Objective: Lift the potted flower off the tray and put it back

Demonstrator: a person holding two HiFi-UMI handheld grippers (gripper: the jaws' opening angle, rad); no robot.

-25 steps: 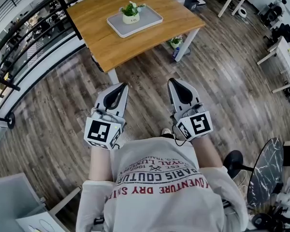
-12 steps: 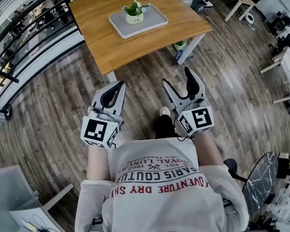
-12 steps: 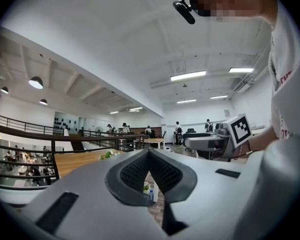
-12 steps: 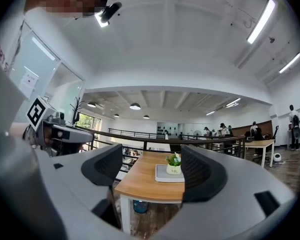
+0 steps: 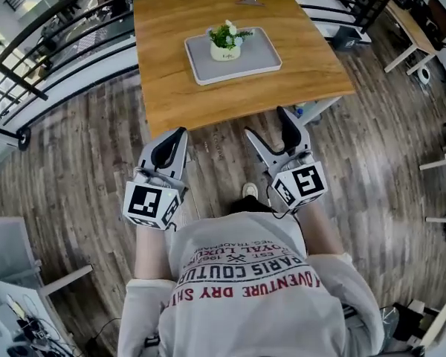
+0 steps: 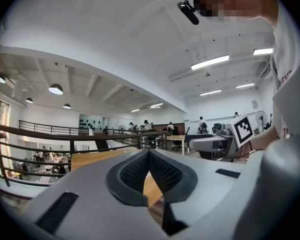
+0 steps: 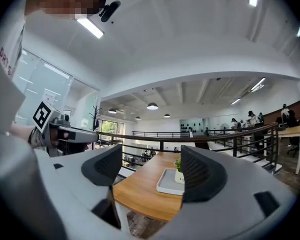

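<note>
A small white pot with green leaves and pale flowers [image 5: 225,42] stands upright on a grey tray [image 5: 253,62] on the wooden table [image 5: 178,88]. Both grippers are held level in front of the person, short of the table's near edge and apart from the pot. My left gripper [image 5: 180,134] is shut with nothing in it; its tips meet in the left gripper view [image 6: 149,152]. My right gripper [image 5: 265,123] is open and empty. Between its jaws [image 7: 152,170] the right gripper view shows the tray [image 7: 166,183] and the pot [image 7: 179,176] farther off.
A black railing [image 5: 52,47] runs behind and left of the table. A small grey object [image 5: 247,0] lies at the table's far edge. Other desks [image 5: 409,28] stand at the right, a white desk [image 5: 15,303] at the lower left. Wood-plank floor [image 5: 82,169] surrounds the person.
The person has come closer to the table, which now sits nearer and more centred. The right gripper's jaws went from shut to open. The left gripper stayed shut.
</note>
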